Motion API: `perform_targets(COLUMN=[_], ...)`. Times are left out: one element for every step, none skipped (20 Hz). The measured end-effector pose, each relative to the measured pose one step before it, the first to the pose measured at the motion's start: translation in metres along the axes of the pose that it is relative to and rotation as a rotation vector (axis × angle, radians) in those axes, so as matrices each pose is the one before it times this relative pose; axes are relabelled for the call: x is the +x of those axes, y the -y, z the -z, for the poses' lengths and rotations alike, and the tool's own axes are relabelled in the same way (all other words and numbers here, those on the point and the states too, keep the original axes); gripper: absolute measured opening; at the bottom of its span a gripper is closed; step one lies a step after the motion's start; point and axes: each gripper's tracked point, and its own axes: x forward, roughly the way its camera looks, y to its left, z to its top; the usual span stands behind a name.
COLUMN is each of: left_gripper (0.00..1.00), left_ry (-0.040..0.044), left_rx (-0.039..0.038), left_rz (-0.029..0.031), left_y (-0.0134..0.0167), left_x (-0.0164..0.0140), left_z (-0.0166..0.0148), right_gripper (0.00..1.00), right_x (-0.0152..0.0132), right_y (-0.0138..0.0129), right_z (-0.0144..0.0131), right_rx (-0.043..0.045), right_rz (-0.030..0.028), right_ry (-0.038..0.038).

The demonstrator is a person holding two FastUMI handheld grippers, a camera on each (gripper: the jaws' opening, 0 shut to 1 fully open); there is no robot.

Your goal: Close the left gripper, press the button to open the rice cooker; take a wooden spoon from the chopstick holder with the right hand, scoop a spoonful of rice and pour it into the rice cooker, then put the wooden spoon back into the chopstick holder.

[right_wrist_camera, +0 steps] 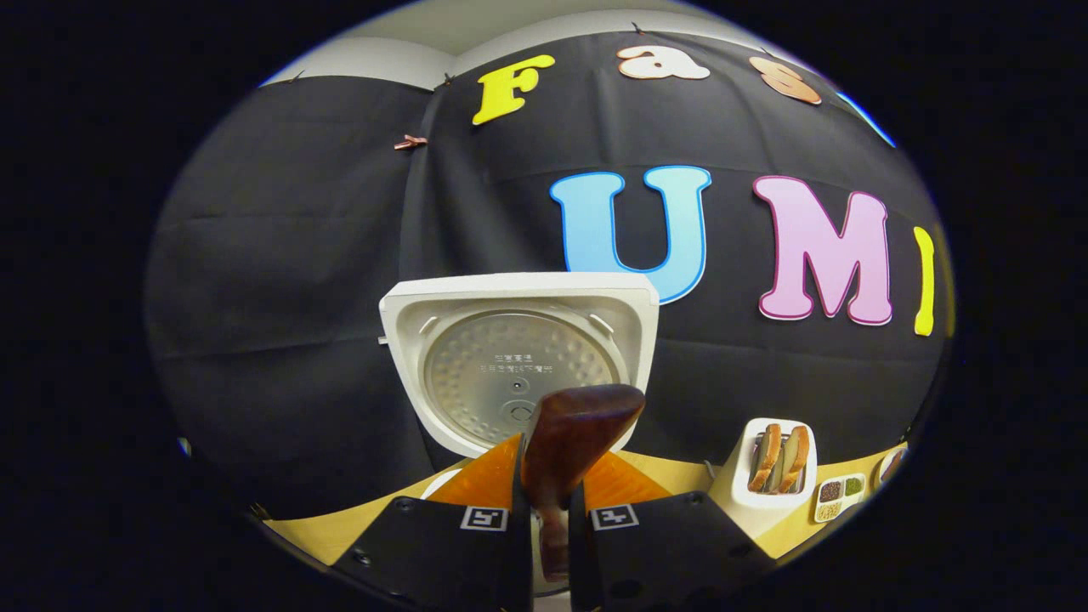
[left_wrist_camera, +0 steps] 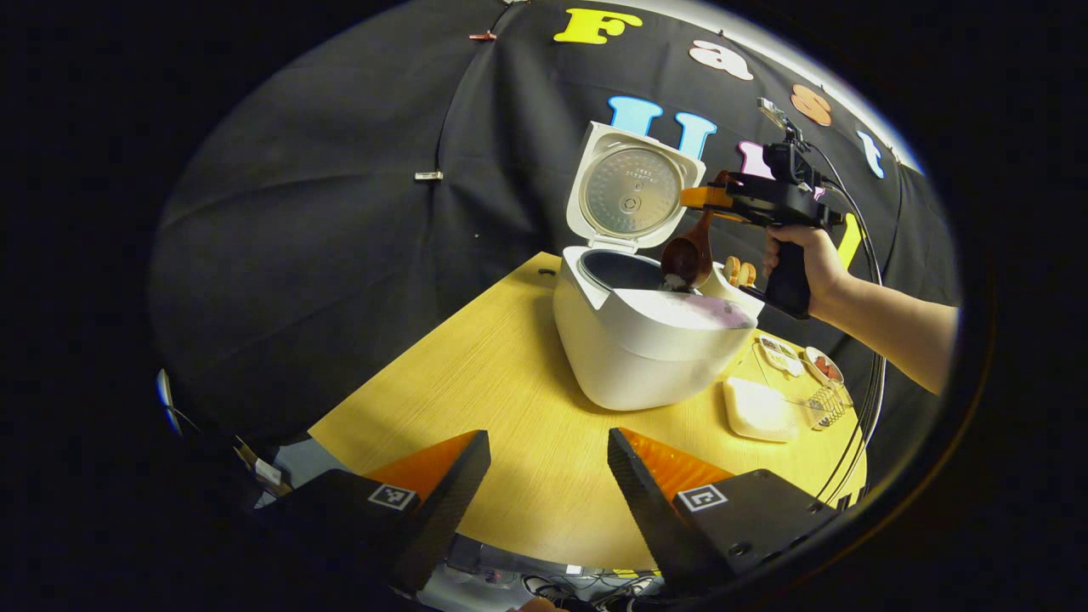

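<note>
**Spoon tipped over the open rice cooker**

The tabletop (left_wrist_camera: 510,374) is pale yellow wood grain with a straight front edge. Ahead of the left tool (left_wrist_camera: 548,463) stands the rice cooker (left_wrist_camera: 646,357), a smooth, rounded white body with its square lid (left_wrist_camera: 633,191) swung upright, showing a dimpled round metal plate inside. Just right of the cooker lie a flat white rounded dish (left_wrist_camera: 756,410) and small trays of mixed grains (left_wrist_camera: 780,353). The left tool hovers low over the tabletop, fingers well apart and empty.

A bare forearm reaches in from the right; the hand (left_wrist_camera: 803,259) grips the right tool (left_wrist_camera: 705,197) level above the cooker. Its fingers are clamped on the handle of the dark, glossy wooden spoon (left_wrist_camera: 688,255), long axis hanging steeply down, bowl over the pot opening with white rice at its lip. In the right gripper view, the white chopstick holder (right_wrist_camera: 769,476) sits to the right.
</note>
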Motion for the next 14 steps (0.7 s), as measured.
perform_targets(left_gripper=[0.96, 0.98, 0.96, 0.96, 0.96, 0.96, 0.96, 0.96, 0.96, 0.96, 0.96, 0.96, 0.98, 0.98], left_ry=[0.00313, 0.00227, 0.00288, 0.00549, 0.01074, 0.00763, 0.00448, 0.00381, 0.00246, 0.00045, 0.00171, 0.00247, 0.00206, 0.00333], left_rx=[-0.00417, -0.00452, -0.00306, 0.00064, 0.00531, 0.00964, 0.01003, 0.00703, 0.00256, -0.00113, -0.00266, -0.00074, 0.00277, 0.00477], left_rz=[0.00037, 0.00412, 0.01107, 0.01696, 0.01051, 0.00307, 0.0012, 0.00161, 0.00192, 0.00056, 0.00205, -0.00012, 0.00037, 0.00261], left_y=[0.00086, 0.00181, 0.00373, 0.00548, 0.00419, 0.00265, 0.00253, 0.00236, 0.0025, 0.00239, 0.00295, 0.00307, 0.00335, 0.00431], left_x=[-0.00046, -0.00011, -0.00033, -0.0019, -0.00133, -0.00082, -0.00045, 0.00023, -0.00037, 0.00078, 0.00004, -0.00003, 0.00023, 0.00002], left_z=[-0.00107, 0.0002, -0.00019, 0.00038, -0.0018, -0.0008, -0.00041, -0.00098, -0.00085, 0.00025, 0.00005, -0.00029, -0.00085, -0.00094], right_gripper=[0.2, 0.21, 0.16, 0.16, 0.2, 0.21, 0.21, 0.2, 0.21, 0.17, 0.2, 0.2, 0.2, 0.21], right_x=[-0.00096, -0.00163, -0.00263, -0.00053, -0.00052, -0.00068, -0.00205, -0.00288, -0.0022, -0.00271, -0.00436, -0.00455, -0.00391, -0.00609], right_y=[-0.00356, -0.00336, -0.00285, -0.00272, -0.00232, -0.00063, 0.00153, 0.00264, 0.00371, 0.00501, 0.00572, 0.00678, 0.00602, 0.00665], right_z=[0.00097, 0.00194, 0.00179, 0.00298, 0.00171, -0.00074, -0.0015, -0.00476, -0.00634, -0.00803, -0.00599, -0.00742, -0.00905, -0.00797], right_rx=[-0.01969, -0.02569, -0.02991, -0.01712, 0.00059, 0.01523, 0.0293, 0.03875, 0.04234, 0.04392, 0.04576, 0.05101, 0.05438, 0.05174], right_rz=[-0.01341, -0.01266, -0.00989, -0.00628, -0.00812, -0.00488, -0.00005, 0.00484, 0.00778, 0.00974, 0.01412, 0.01414, 0.01126, 0.01125], right_ry=[-0.00186, -0.00126, -0.00353, -0.00658, -0.00329, -0.00123, 0.00019, 0.00706, 0.01005, 0.00952, 0.00817, 0.01128, 0.01346, 0.00885])
